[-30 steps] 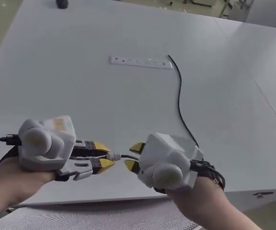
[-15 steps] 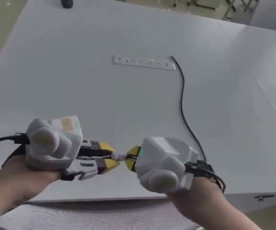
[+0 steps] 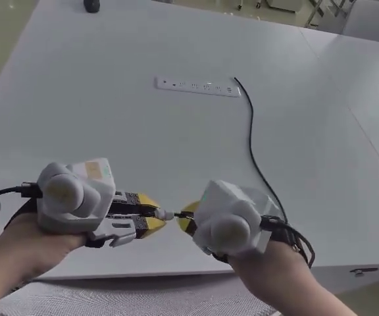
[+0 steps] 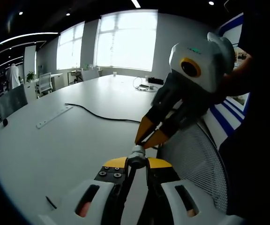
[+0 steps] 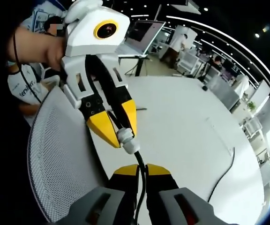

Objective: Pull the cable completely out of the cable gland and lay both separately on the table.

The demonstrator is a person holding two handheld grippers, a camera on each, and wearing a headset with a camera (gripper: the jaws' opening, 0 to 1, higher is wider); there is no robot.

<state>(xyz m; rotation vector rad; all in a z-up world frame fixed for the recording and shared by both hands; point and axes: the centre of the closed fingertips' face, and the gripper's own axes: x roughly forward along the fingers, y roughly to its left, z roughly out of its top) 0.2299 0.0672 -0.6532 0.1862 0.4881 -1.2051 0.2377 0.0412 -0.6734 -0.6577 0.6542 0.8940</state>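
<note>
Extraction stage of the cable-and-gland separation. Left gripper point(image 4: 136, 163) is shown with its yellow-tipped jaws pressed onto the cable gland point(image 4: 136, 153), a small pale fitting seated right at the jaw tips. A dark length runs back from the gland between the jaws, but it cannot be told whether this is cable tail or part of the gripper. Directly opposite, tip to tip and just beyond the gland, the right gripper point(image 5: 140, 169) is held with its jaws closed narrowly on the black cable point(image 5: 138, 161). In the right gripper view the cable is traced from those tips straight into the gland's mouth. A short bare span of cable lies between the two tools, so the cable is judged not yet withdrawn. Both tools are held in the air over the near edge of the white table point(image 3: 176, 145), above a mesh seat point(image 5: 60, 164) on the person's side. Well beyond the tips a power strip point(image 3: 196, 86) lies on the table, with a black cord point(image 3: 251, 138) led from it towards the near edge, to the right of the right gripper. A straight pull along the cable's own line is called for next, with the grippers drawn apart and both pinches kept firm. The likely fault is slip of the thin cable through the right jaws. Gland and cable would then be set down apart on the table ahead of the tips.
</note>
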